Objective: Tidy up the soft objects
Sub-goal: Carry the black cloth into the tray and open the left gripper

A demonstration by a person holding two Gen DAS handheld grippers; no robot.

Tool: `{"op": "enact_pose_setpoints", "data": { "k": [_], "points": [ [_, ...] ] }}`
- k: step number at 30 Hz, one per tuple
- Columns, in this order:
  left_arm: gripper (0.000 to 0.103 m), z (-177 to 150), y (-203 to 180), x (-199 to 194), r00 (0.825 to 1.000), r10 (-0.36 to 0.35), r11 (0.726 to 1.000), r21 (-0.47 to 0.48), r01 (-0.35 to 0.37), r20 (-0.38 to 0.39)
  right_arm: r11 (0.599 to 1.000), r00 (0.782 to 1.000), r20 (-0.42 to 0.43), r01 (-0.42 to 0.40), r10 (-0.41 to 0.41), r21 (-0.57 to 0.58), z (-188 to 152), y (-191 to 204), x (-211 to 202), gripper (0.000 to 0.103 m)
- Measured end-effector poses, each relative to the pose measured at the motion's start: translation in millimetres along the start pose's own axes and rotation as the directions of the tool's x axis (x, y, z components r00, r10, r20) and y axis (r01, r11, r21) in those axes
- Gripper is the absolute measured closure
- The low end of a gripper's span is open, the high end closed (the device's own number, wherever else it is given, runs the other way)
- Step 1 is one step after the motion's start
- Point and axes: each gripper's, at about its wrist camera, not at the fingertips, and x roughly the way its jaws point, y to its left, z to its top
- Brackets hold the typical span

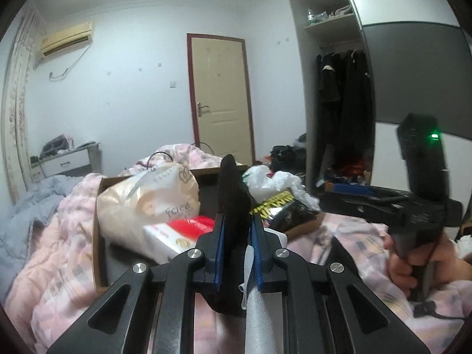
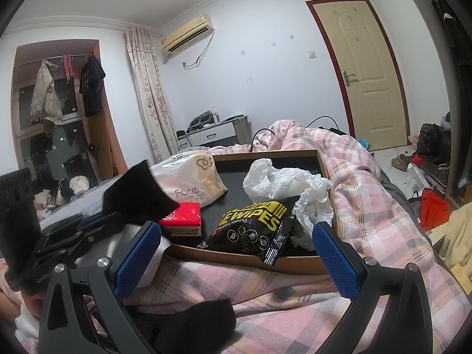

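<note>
Blue-padded fingers (image 1: 221, 244) of the left gripper (image 1: 236, 250) are pinched on a black soft cloth (image 1: 233, 194) above the brown shallow tray (image 2: 253, 258); the right gripper (image 2: 233, 253) is spread, empty. A loose pinch could drop the cloth onto the pink checked quilt (image 2: 368, 206).

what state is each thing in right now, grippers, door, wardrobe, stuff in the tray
left gripper: shut on black cloth
right gripper: open, holding nothing
cream wooden door: closed
grey sliding wardrobe: open
black and yellow wipes pack: lying in brown shallow tray
white plastic bag: crumpled in tray
</note>
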Motion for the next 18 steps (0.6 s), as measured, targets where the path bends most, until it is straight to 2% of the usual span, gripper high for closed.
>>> {"op": "enact_pose_setpoints", "data": {
  "k": [8, 12, 16, 18],
  "points": [
    [0.091, 26.1, 14.9, 35.2, 0.999, 0.042, 0.998, -0.043, -0.043, -0.024, 1.0, 1.0, 0.0, -0.001, 0.001, 0.006, -0.5, -1.7, 0.0, 0.001],
    [0.091, 42.6, 34.5, 50.9, 0.997, 0.074, 0.989, -0.129, -0.078, -0.03, 1.0, 1.0, 0.0, 0.0, 0.0, 0.005, -0.4, -1.9, -0.2, 0.001],
    [0.091, 44.8, 43.4, 68.4, 0.994, 0.082, 0.987, -0.132, -0.091, -0.068, 1.0, 1.0, 0.0, -0.001, 0.001, 0.006, -0.5, -2.0, -0.1, 0.001],
    [0.091, 39.9, 45.2, 74.7, 0.994, 0.059, 0.988, -0.137, -0.071, -0.087, 1.0, 1.0, 0.001, -0.001, 0.001, 0.004, -0.6, -1.2, -0.3, 0.001]
  ]
}}
